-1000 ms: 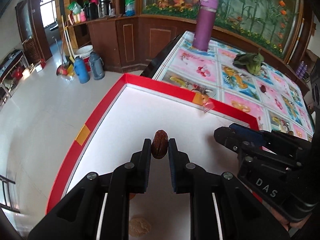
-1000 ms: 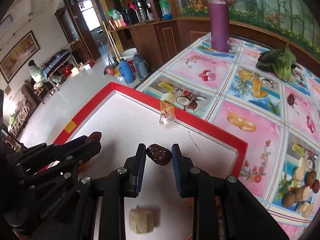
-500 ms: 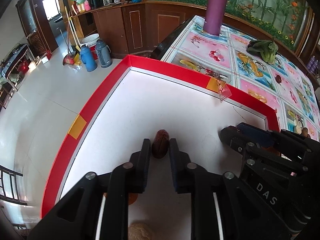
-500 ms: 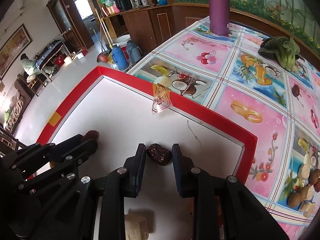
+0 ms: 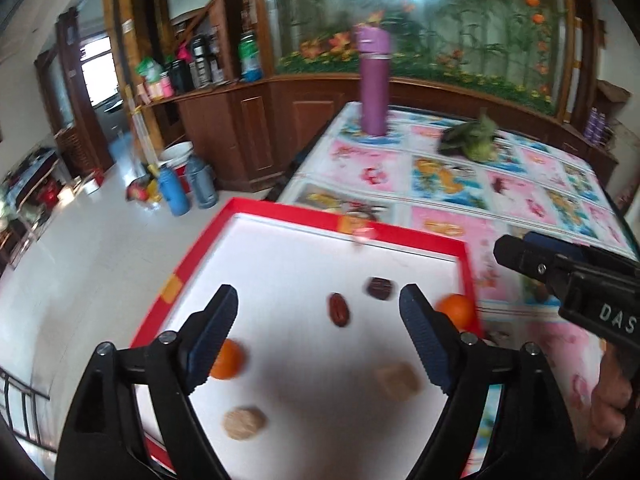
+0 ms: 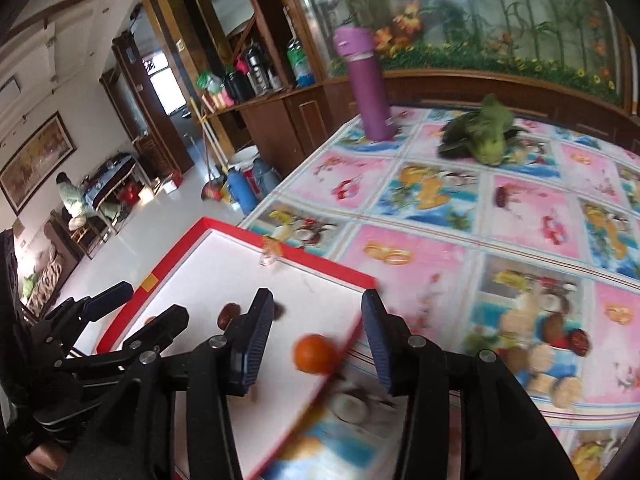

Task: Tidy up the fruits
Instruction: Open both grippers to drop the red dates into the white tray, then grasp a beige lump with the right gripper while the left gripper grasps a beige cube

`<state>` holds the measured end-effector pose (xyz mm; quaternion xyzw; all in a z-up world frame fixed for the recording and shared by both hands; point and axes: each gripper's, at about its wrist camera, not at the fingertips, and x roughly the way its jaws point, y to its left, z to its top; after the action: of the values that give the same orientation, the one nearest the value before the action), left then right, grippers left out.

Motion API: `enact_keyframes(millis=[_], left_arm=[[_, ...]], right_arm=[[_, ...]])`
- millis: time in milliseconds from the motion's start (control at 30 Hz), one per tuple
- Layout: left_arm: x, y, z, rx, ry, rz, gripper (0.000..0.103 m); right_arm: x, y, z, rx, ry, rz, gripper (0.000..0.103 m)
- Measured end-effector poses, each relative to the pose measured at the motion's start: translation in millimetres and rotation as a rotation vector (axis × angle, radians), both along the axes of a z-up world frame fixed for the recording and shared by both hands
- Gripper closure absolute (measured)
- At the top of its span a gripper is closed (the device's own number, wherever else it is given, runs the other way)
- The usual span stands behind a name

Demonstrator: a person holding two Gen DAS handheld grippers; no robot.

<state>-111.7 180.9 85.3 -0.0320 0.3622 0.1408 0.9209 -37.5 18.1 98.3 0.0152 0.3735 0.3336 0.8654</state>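
Left wrist view: looks forward and down between its own spread fingers, from above the near edge of the white mat [image 5: 304,264], close to it.
Right wrist view: looks forward and down from above the mat's right corner, toward the patterned tablecloth [image 6: 500,232].
Shared: the mat, the purple bottle [image 5: 375,84] far across the table, the green vegetable [image 6: 486,132], each other's gripper at the side.

On the white tray with a red rim [image 5: 400,226], two dark wrinkled dates [image 5: 340,310] lie side by side near the far right corner. A round orange fruit [image 5: 456,310] sits right of them, another [image 5: 228,360] at the left, and two tan cakes [image 5: 244,422] lie nearer.
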Motion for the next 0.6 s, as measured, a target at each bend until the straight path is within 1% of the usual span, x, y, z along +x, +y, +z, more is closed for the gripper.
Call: enact_keyframes(millis=[100,200,267,333,467,600], left_arm=[[-1,-29,1,-0.008,0.006,-0.101,0.019],[-1,-58,-3,-0.007,0.027,-0.187,0.019],[1,-75,-6,-0.014,0.043,-0.236,0.019],[3,-91,-11,-0.024,0.063,-0.284,0.019],[9,-118,-20,-0.051,0.107,-0.362,0.019],[13,-138,-27,-0.078,0.146,-0.408,0.019]], right_arm=[[-5,-37,1,-0.018,-0.033,-0.049,0.056],[-6,-75,-7,-0.069,-0.052,-0.114,0.053],[-7,-100,-16,-0.098,-0.053,-0.158,0.053],[-2,-123,-27,-0.14,-0.035,-0.188,0.053],[7,-147,-47,-0.191,-0.005,-0.22,0.053],[16,-149,-61,-0.212,0.022,-0.206,0.054]])
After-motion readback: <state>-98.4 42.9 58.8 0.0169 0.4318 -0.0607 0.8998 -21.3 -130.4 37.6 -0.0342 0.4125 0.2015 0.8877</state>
